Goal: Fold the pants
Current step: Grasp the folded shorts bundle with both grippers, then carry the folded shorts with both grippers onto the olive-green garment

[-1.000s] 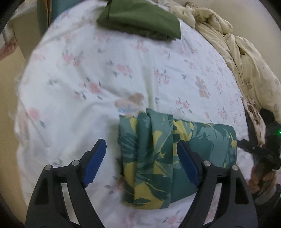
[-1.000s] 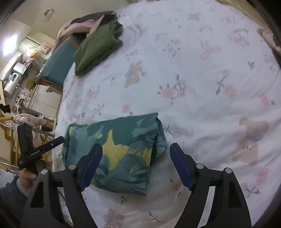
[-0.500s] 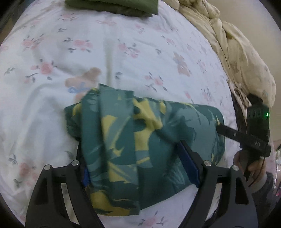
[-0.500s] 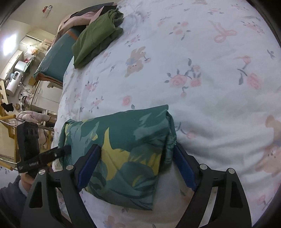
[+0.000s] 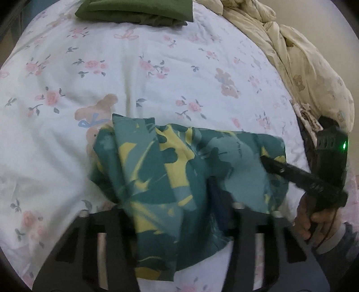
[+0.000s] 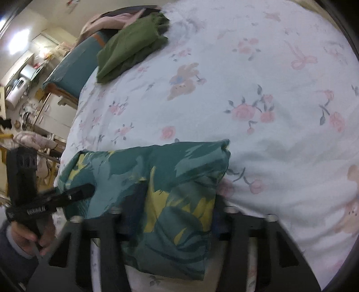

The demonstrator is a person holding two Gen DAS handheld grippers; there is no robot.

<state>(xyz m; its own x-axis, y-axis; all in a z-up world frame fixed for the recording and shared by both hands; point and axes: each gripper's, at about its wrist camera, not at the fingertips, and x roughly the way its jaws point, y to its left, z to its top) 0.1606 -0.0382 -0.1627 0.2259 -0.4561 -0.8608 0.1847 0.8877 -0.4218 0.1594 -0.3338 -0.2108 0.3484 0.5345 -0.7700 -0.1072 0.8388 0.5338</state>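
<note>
The folded pants (image 5: 179,170), teal with yellow leaf print, lie as a thick bundle on the floral bed sheet (image 5: 134,67). My left gripper (image 5: 172,206) has closed on the near end of the bundle, with cloth bunched between the fingers. My right gripper (image 6: 170,215) has closed on the opposite end of the same pants (image 6: 161,193). Each gripper shows in the other's view, at the bundle's far end: the right one (image 5: 291,173) and the left one (image 6: 67,197).
A folded olive-green garment (image 5: 134,11) lies at the far end of the bed, also in the right wrist view (image 6: 132,47). A cream quilt (image 5: 303,67) is heaped along the bed's right side. A teal pillow (image 6: 74,69) and kitchen furniture stand beyond the bed's edge.
Both grippers moved in from open positions around the bundle's ends and closed on the cloth. The pants now bulge upward between them.
</note>
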